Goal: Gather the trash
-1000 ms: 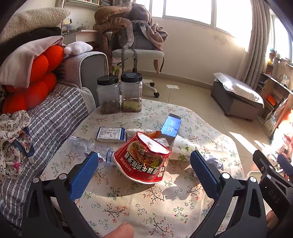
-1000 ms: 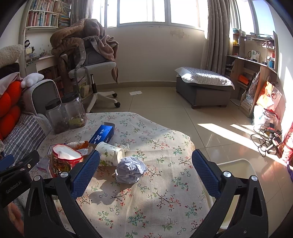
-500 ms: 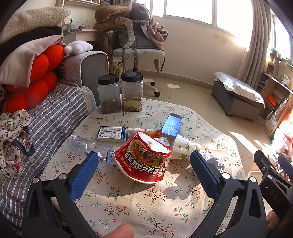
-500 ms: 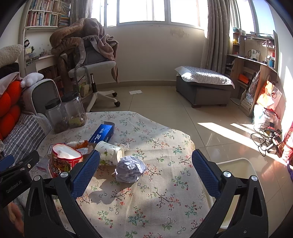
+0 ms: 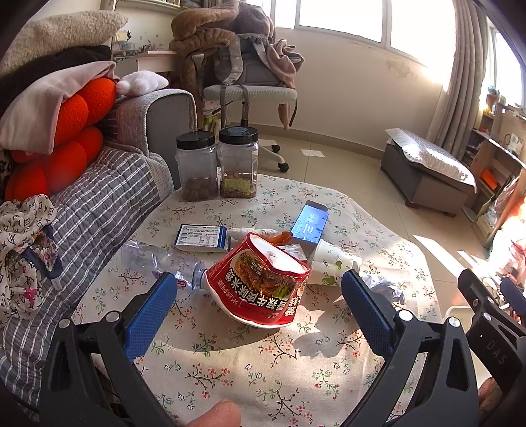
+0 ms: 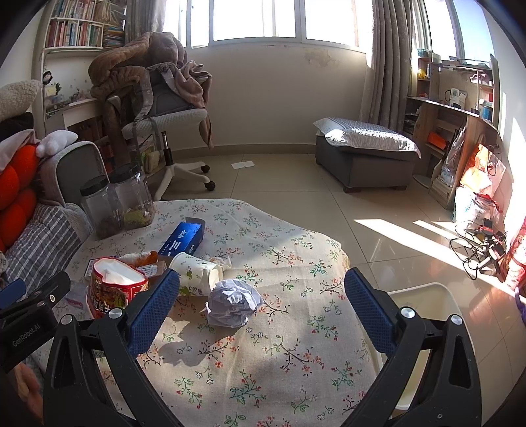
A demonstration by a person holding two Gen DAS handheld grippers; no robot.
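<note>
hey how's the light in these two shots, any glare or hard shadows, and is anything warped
Left wrist view: low sun from the window at upper right washes out the wall beside it; the noodle cup casts a hard shadow toward the camera. Right wrist view: bright patches on the floor, paper ball shadowed toward the lower left. Both views: fisheye bends the edges, dark corners.

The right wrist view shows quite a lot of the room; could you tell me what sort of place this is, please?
Most likely a lived-in home living room or study: a sofa beside a low table with a floral tablecloth, a bookshelf, and an office chair draped with blankets.
</note>
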